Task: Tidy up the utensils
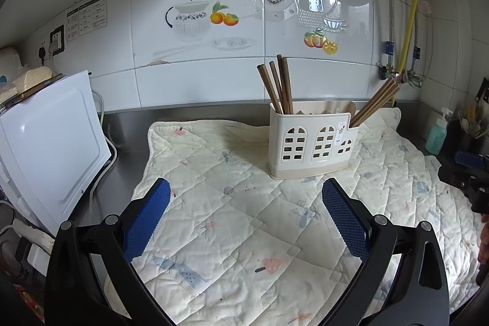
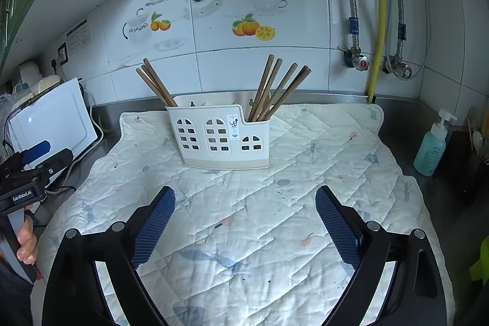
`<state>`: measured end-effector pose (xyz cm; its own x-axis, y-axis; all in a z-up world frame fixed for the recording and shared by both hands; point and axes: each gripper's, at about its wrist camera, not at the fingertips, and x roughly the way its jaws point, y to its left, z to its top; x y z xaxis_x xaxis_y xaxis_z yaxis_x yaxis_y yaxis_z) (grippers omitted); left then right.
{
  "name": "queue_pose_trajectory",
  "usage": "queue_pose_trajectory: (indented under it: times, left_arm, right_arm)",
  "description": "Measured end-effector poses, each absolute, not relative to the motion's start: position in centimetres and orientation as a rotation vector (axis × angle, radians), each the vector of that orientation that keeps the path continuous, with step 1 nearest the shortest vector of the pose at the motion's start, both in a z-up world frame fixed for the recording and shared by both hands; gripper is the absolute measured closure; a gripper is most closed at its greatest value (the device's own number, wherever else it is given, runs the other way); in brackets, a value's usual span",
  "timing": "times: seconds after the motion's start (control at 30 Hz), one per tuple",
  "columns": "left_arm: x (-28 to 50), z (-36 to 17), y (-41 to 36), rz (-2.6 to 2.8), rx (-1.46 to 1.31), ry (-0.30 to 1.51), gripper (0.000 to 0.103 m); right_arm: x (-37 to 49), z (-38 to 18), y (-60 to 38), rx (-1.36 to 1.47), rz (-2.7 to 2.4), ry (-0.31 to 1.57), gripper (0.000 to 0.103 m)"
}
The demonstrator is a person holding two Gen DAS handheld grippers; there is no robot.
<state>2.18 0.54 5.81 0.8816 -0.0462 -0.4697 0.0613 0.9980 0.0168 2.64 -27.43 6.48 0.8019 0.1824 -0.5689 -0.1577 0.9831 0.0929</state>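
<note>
A white plastic utensil holder (image 1: 311, 142) (image 2: 218, 139) with window cut-outs stands on a quilted mat (image 1: 244, 219) (image 2: 275, 203). Brown chopsticks lean in its left compartment (image 1: 278, 87) (image 2: 156, 84) and in its right compartment (image 1: 376, 103) (image 2: 278, 90). Pale spoon-like utensils show in the middle compartment in the left wrist view (image 1: 336, 107). My left gripper (image 1: 246, 188) is open and empty above the mat, in front of the holder. My right gripper (image 2: 244, 197) is open and empty, also in front of the holder. The left gripper also shows at the left edge of the right wrist view (image 2: 33, 161).
A white appliance (image 1: 49, 142) (image 2: 52, 121) with cables stands at the left on the steel counter. A blue soap dispenser (image 1: 437, 133) (image 2: 434, 145) and a dark cup with spoons (image 1: 470, 124) stand at the right. Pipes and valves (image 2: 363, 63) run down the tiled wall.
</note>
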Motion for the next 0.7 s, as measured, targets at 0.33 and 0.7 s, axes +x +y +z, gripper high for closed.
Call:
queue_pose_trajectory:
  times: [0.33,0.7]
  left_arm:
    - [2.12,5.17,0.17,-0.027,0.056,0.514,0.005]
    - [1.71,5.07,0.04,-0.028,0.061,0.496,0.005]
  right_arm:
    - [2.45,6.14,-27.49,0.024,0.165,0.615,0.012]
    - [2.39,5.99,-27.27,0.014,0.165,0.614,0.012]
